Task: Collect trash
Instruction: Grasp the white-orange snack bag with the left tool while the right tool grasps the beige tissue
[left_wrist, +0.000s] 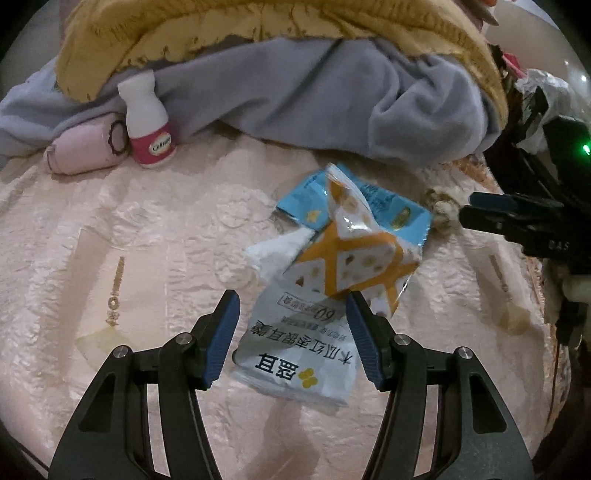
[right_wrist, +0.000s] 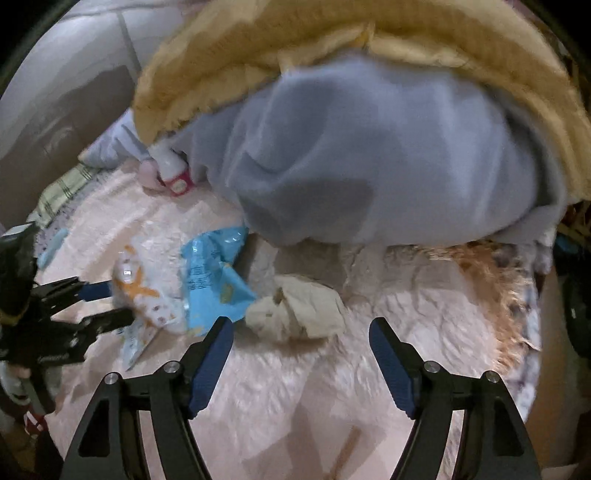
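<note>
The left gripper (left_wrist: 291, 306) has its jaws wide apart over a pink bedspread (left_wrist: 147, 240). A pale wrapper (left_wrist: 295, 354) with dark print lies flat between the blue pads (left_wrist: 221, 332), nearer the pad at 3 o'clock; neither pad visibly touches it. Just past the fingertips, at 12 o'clock, an orange-and-white wrapper (left_wrist: 354, 258) lies crumpled on top of the pale one. A blue wrapper (left_wrist: 399, 210) lies under it, further toward 1 o'clock. A white tissue (left_wrist: 273, 251) sticks out at 11 o'clock from the orange one. At 10 o'clock, well apart, a white bottle (left_wrist: 147, 125) with a pink label stands upright beside a pink roll (left_wrist: 81, 151). Behind both lies a grey blanket (left_wrist: 314, 103) with a yellow blanket (left_wrist: 258, 26) on top.

The right gripper (right_wrist: 301, 325) also has its jaws spread, holding nothing. Just beyond its fingertips, at 12 o'clock, a beige paper wad (right_wrist: 299, 314) rests on the bedspread (right_wrist: 295, 406). The wad touches the blue wrapper (right_wrist: 214, 280) at 10 o'clock. Further toward 9 o'clock sits the orange wrapper (right_wrist: 147, 291), with the left gripper (right_wrist: 107, 301) at its far edge. In the left wrist view, the right gripper (left_wrist: 476, 210) comes in from 3 o'clock, with the wad (left_wrist: 439, 210) at its tip.
</note>
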